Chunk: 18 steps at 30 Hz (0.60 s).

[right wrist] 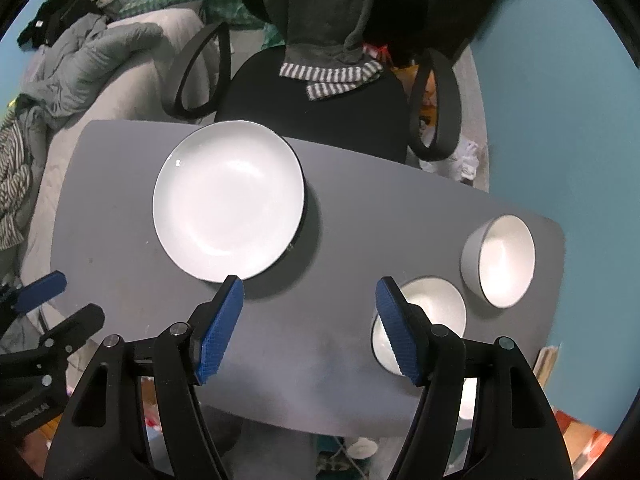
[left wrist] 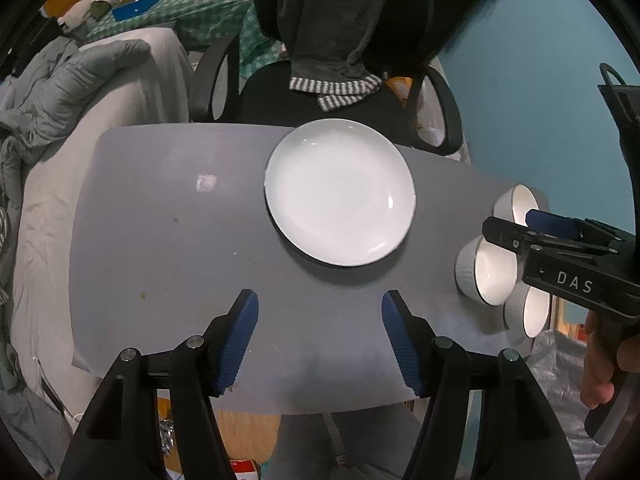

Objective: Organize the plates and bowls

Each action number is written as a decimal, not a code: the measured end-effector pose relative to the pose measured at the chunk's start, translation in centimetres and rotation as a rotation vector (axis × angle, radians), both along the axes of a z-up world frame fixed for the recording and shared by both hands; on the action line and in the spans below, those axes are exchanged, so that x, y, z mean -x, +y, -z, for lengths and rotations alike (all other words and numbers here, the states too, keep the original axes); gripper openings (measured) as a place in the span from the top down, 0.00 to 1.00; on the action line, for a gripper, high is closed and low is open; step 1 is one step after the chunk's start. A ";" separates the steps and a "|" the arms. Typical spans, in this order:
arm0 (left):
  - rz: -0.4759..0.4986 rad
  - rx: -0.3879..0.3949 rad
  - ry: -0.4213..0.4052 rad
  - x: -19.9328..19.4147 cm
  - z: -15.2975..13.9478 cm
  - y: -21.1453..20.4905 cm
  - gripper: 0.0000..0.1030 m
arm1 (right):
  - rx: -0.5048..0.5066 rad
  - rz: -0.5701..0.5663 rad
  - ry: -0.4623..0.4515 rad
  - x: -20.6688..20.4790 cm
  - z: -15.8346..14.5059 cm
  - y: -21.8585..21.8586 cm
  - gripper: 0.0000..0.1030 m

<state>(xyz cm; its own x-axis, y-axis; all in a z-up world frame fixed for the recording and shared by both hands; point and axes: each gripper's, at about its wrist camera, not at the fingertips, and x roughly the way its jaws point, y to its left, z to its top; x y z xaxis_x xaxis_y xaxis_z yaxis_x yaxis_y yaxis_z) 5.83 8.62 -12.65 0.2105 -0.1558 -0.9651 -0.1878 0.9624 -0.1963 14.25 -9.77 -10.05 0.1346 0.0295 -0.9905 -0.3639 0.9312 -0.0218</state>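
Both grippers, left (left wrist: 320, 336) and right (right wrist: 310, 330), wide apart, empty, above plate (left wrist: 340, 192).

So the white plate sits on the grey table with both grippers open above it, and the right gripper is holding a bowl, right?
Not quite: the right gripper holds nothing. The right wrist view shows its jaws open above the table, with the bowl resting below. The plate and the open left gripper are as you said.

White letters "DAS" on black body of right gripper (left wrist: 532, 226).
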 end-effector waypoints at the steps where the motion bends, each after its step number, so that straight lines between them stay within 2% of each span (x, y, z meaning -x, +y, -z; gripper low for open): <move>1: 0.005 0.001 -0.002 0.2 -0.1 -0.2 0.36 | -0.001 0.007 -0.007 0.3 -0.3 -0.3 0.34; 9: 0.059 0.018 -0.016 1.4 -1.0 -2.4 0.36 | 0.008 0.051 -0.035 2.5 -1.7 -2.9 0.34; 18: 0.122 0.033 -0.020 2.3 -1.7 -5.4 0.36 | 0.029 0.126 -0.032 4.4 -1.9 -6.4 0.34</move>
<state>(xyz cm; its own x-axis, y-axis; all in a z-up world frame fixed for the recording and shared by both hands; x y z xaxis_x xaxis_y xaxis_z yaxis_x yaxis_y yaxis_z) 3.57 3.20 -10.90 0.2073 -0.2126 -0.9549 -0.0659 0.9708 -0.2305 9.89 -16.21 -8.16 0.1675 -0.0183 -0.9857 -0.2431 0.9682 -0.0593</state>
